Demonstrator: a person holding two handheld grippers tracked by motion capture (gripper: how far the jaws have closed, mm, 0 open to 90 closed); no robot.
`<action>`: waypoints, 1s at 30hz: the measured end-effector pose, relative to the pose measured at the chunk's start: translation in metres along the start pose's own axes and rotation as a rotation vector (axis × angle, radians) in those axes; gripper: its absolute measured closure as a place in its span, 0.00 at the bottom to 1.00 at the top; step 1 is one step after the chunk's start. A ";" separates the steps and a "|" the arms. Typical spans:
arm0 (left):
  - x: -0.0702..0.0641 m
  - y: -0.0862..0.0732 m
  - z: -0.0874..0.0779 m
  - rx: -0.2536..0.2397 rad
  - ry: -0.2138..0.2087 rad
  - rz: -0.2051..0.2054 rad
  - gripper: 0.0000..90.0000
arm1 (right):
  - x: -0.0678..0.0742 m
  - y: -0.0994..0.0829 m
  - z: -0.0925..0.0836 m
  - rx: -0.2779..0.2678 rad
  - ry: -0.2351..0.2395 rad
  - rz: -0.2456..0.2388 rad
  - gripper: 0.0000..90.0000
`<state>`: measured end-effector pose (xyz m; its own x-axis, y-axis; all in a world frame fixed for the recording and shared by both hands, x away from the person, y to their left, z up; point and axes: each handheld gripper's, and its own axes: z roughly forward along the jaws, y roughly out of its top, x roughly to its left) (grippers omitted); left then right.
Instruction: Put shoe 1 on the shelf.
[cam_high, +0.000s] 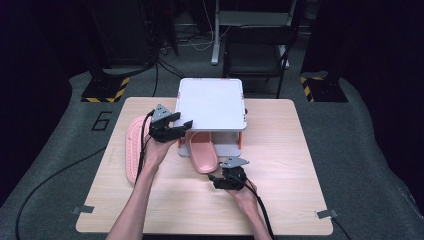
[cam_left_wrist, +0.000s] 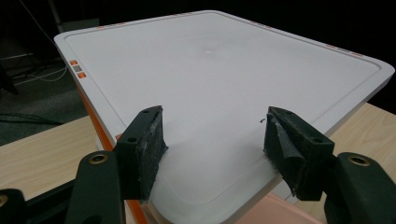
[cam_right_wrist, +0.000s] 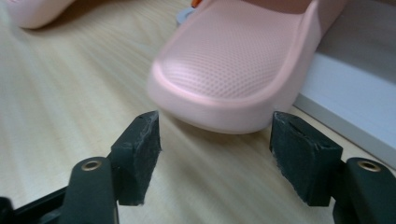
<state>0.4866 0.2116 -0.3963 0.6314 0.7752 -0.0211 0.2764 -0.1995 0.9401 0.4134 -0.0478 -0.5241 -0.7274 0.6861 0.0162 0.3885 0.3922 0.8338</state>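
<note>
Right hand-held gripper (cam_right_wrist: 215, 154) stands with jaws apart and empty, just short of the heel of the pink slipper (cam_right_wrist: 238, 70) lying half under the white rack (cam_high: 211, 102) at the bench (cam_high: 280, 200) middle; left hand-held gripper (cam_left_wrist: 212, 144), jaws apart, hovers over the rack's near-left corner; second slipper (cam_high: 131, 150) lies near the bench's left edge.

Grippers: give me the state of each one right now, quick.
Left gripper: open, jaws over the near edge of the white rack top, holding nothing.
Right gripper: open, just short of the heel of the pink slipper, holding nothing.
</note>
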 end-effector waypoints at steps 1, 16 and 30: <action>0.000 0.000 0.000 0.000 0.000 0.000 0.42 | 0.000 0.000 0.000 0.000 0.000 0.000 0.37; 0.001 0.000 0.000 0.003 -0.001 -0.001 0.42 | 0.002 0.027 0.041 0.037 -0.065 0.017 0.40; 0.001 0.001 0.000 0.003 -0.003 -0.009 0.41 | 0.003 0.042 0.061 0.021 -0.056 0.055 0.41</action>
<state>0.4875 0.2119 -0.3958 0.6312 0.7750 -0.0306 0.2839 -0.1941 0.9390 0.4614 0.0080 -0.5226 -0.6720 0.7399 0.0306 0.4393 0.3650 0.8208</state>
